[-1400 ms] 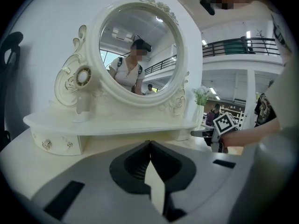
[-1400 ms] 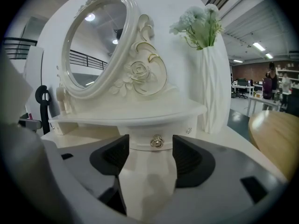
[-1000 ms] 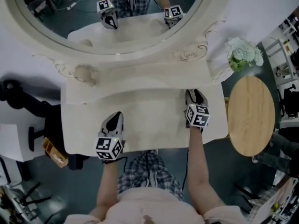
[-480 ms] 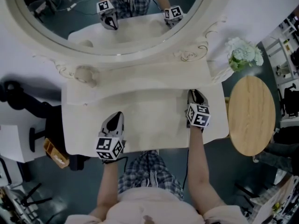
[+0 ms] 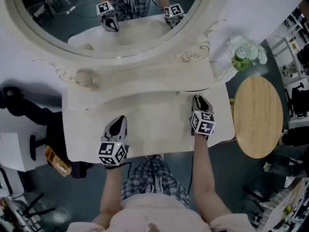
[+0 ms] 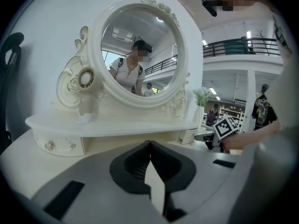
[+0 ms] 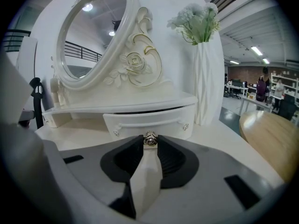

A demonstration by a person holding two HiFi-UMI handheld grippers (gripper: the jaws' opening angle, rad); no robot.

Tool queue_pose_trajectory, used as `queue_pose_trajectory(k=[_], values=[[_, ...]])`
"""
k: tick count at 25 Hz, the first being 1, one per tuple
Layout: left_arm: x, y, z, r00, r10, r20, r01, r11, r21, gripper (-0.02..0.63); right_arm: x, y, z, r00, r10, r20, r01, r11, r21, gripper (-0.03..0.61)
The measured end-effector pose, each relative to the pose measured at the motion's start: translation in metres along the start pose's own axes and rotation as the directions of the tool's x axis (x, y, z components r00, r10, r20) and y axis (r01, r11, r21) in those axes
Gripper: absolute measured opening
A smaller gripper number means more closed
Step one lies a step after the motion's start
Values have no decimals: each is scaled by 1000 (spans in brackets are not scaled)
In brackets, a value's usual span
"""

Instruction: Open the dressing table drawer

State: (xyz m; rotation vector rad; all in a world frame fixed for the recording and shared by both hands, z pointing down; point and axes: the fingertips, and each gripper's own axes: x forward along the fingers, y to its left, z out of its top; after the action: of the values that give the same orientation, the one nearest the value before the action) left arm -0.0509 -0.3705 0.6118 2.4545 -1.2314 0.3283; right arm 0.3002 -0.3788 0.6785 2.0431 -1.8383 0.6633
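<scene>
The white dressing table (image 5: 145, 124) has a small drawer (image 7: 140, 121) under the right end of its shelf. In the right gripper view a dark gap shows above the drawer front, so it stands slightly out. My right gripper (image 7: 150, 141) (image 5: 197, 99) is shut on the drawer's metal knob (image 7: 150, 138), one pad on each side. My left gripper (image 5: 118, 121) (image 6: 149, 143) rests over the tabletop at the left, shut with nothing in it. A matching left drawer (image 6: 56, 145) sits closed.
A big oval mirror (image 6: 140, 59) stands at the back of the table. A white vase of flowers (image 7: 205, 78) (image 5: 246, 54) stands at the right end, next to the drawer. A round wooden side table (image 5: 258, 117) is to the right, an office chair (image 5: 24, 110) to the left.
My right gripper has drawn a little toward the table's front edge with the knob, and a thin dark gap now shows at the right drawer. The left gripper has stayed put.
</scene>
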Motion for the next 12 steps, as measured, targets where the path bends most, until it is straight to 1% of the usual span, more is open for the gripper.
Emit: queue_pose_trajectory(k=[12], values=[[-2,-16,2,1000,-20,8,20,1000,7,26,-24,-2,-15,1000,-3,-5,3,1000,13,109]])
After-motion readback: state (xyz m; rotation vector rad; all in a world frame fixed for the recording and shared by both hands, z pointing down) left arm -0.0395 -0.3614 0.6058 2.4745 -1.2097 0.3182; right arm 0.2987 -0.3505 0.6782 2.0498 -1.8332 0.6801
